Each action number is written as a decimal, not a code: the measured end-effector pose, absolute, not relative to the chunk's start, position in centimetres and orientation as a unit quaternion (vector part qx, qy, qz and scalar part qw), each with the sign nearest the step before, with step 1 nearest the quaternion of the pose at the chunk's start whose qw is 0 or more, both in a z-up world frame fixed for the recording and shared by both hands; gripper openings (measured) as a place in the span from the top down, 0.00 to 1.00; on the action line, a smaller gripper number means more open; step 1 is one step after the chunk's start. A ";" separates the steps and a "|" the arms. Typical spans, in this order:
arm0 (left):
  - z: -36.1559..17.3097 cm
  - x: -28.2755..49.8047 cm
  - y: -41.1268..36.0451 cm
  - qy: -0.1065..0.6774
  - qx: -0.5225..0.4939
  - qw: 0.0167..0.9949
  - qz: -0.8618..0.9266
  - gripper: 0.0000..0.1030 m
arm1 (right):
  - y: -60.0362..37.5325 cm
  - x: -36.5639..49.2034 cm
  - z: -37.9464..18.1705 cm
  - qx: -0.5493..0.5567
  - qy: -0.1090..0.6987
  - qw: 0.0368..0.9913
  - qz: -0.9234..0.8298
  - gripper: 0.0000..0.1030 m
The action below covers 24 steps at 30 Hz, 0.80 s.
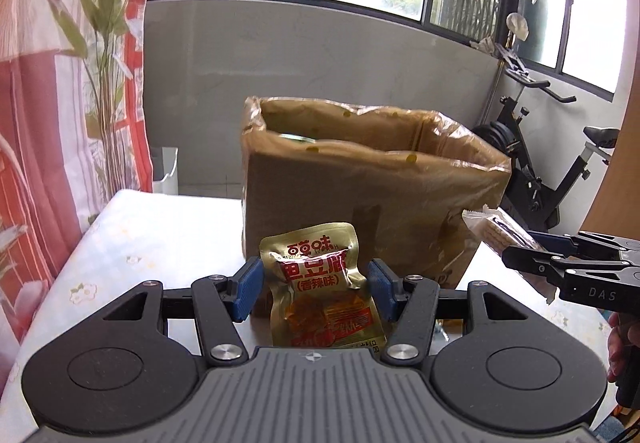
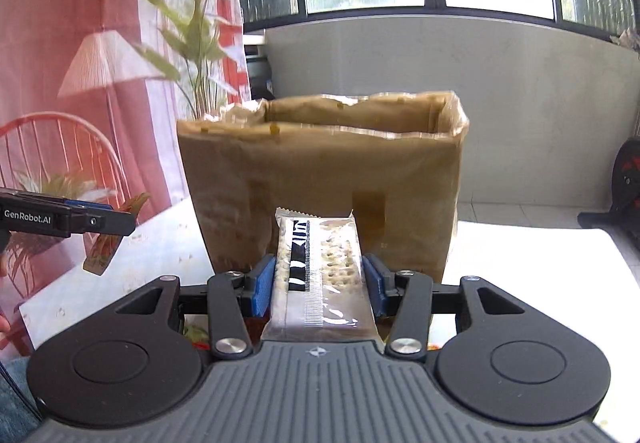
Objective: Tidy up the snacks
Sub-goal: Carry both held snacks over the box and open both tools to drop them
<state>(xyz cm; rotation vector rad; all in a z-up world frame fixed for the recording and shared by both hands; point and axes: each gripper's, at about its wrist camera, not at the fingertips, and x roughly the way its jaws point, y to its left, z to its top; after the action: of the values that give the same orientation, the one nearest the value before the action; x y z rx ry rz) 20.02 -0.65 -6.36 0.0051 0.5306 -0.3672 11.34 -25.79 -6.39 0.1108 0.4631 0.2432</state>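
- Gold snack pouch (image 1: 320, 291): clamped between the blue pads of the left gripper (image 1: 316, 289), held above the table (image 1: 132, 239); its lower edge is cut off by the gripper body.
- Clear cracker pack (image 2: 320, 271): gripped at mid-width by the right gripper (image 2: 320, 283); its near end is hidden.
- Open cardboard box (image 1: 360, 183): stands just behind both, lined with plastic, contents mostly unseen.
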 end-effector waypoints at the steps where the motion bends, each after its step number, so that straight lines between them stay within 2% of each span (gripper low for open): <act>1: -5.8 20.3 -0.9 0.255 0.004 0.949 -0.184 0.41 | -25.9 11.5 -5.7 0.055 0.219 0.967 0.120 0.53; 12: -1.1 25.9 -5.6 0.207 0.026 0.953 -0.220 0.41 | -25.9 17.6 -0.4 0.043 0.157 0.977 0.137 0.53; 24: -0.4 34.2 -9.3 0.226 0.042 0.953 -0.197 0.41 | -28.1 27.9 -1.3 0.026 0.211 0.972 0.102 0.53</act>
<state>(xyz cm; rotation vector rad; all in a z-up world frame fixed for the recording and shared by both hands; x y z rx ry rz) 34.17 -9.34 -0.41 0.0858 0.4591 -0.3997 27.90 -28.15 -1.30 0.0533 0.4250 0.2057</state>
